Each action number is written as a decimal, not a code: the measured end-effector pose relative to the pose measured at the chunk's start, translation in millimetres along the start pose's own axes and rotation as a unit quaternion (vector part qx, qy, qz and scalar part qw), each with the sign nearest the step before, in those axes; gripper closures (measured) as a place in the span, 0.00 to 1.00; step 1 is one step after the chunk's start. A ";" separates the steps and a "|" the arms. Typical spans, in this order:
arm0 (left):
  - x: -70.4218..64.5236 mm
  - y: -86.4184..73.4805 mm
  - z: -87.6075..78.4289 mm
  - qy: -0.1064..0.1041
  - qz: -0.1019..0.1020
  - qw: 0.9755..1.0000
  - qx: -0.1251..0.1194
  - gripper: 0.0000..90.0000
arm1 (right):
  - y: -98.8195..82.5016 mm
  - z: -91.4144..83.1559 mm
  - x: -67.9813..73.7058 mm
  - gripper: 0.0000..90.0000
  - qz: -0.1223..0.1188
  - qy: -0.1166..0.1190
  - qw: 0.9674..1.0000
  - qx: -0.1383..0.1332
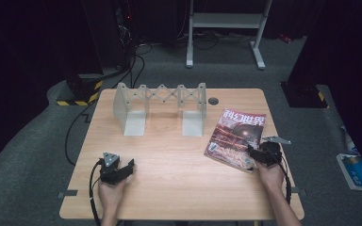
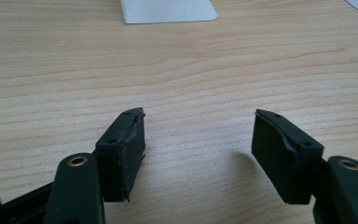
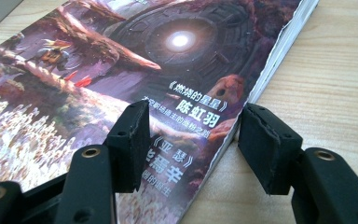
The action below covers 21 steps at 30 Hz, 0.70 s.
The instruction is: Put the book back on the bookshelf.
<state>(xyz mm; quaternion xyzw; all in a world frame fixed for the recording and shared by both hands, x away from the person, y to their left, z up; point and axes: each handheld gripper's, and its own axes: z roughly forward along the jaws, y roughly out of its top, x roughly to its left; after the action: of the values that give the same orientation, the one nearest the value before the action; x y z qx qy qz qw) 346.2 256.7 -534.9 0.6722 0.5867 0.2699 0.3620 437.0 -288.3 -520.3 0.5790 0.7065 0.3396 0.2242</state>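
From above, the magazine (image 1: 237, 138) is lying at the worktop's (image 1: 169, 155) right, my right gripper (image 1: 253, 157) at its near corner. My left gripper (image 2: 198, 140) is gaping over bare wood. My right gripper's jaws are straddling the magazine's (image 3: 135, 84) edge, parted, not pressing.

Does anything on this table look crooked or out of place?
Only mildly: the magazine lies flat and askew to the table edges, not standing in the empty rack. The right gripper straddles its near corner. Nothing spilled or damaged.
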 end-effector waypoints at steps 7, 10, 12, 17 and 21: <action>0.0 0.0 0.0 0.000 -0.001 1.000 0.000 0.39 | -4.6 -3.3 4.1 0.49 -0.005 0.014 1.000 -0.002; -0.1 0.0 0.1 0.000 -0.001 1.000 0.000 0.39 | -5.7 -3.9 4.9 0.49 -0.007 0.017 1.000 -0.002; 0.0 0.0 0.0 0.000 -0.001 1.000 0.000 0.39 | -7.0 -5.0 6.1 0.49 -0.005 0.021 1.000 -0.001; -0.1 0.0 0.1 0.000 -0.001 1.000 0.000 0.39 | -11.1 -8.4 9.4 0.49 -0.017 0.027 0.999 -0.005; -0.1 0.0 0.0 0.000 0.000 1.000 0.000 0.39 | -15.6 -12.4 12.9 0.49 -0.026 0.032 0.999 -0.006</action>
<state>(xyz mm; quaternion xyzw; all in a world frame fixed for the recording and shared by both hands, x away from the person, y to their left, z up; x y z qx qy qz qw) 346.3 256.6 -534.9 0.6723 0.5867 0.2697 0.3621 414.9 -280.1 -522.5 0.5483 0.7258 0.3561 0.2138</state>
